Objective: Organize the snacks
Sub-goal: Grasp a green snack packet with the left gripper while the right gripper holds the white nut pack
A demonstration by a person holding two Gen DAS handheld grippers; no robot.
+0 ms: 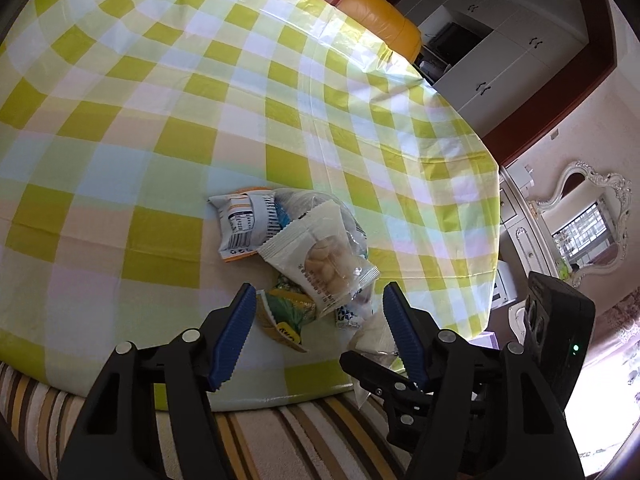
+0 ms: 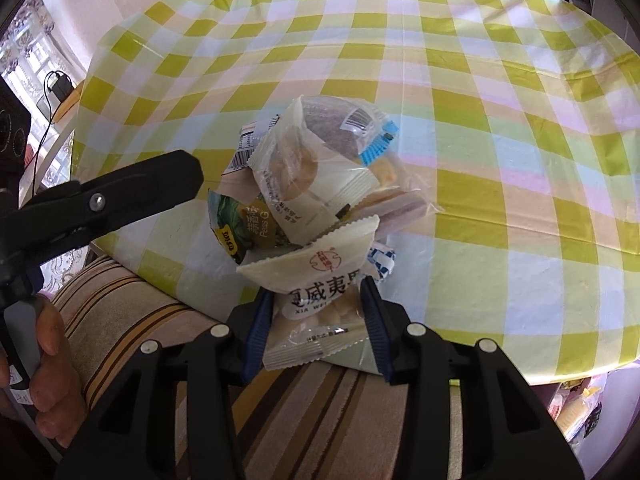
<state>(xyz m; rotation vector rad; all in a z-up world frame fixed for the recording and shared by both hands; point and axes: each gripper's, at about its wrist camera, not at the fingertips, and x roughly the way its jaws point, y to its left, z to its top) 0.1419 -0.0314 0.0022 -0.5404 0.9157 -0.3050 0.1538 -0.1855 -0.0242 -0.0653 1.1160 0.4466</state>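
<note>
A bench (image 2: 500,152) covered in a yellow, green and white checked plastic cloth carries a small heap of snack packets (image 2: 316,176) near its front edge, above a brown and cream striped cushion (image 2: 132,312). The left gripper (image 1: 318,324) reaches in low over that edge, tilted toward the heap, its blue ribbed jaws spread wide and empty on either side of the nearest packets; in the right wrist view a hand (image 2: 38,364) wraps its handle at the left. The right gripper (image 2: 316,312) points straight at the heap, its jaws clamped on a cream packet of round pale biscuits (image 2: 316,292), held at the bench edge against the pile; red Chinese characters and the letters "XIA WEI" show on it. In the heap, a clear-windowed white packet of round biscuits (image 1: 324,258) lies on top, a white packet with a nutrition table and barcode (image 1: 242,224) behind it, and a green and yellow packet (image 2: 240,224) reads "Peas".
</note>
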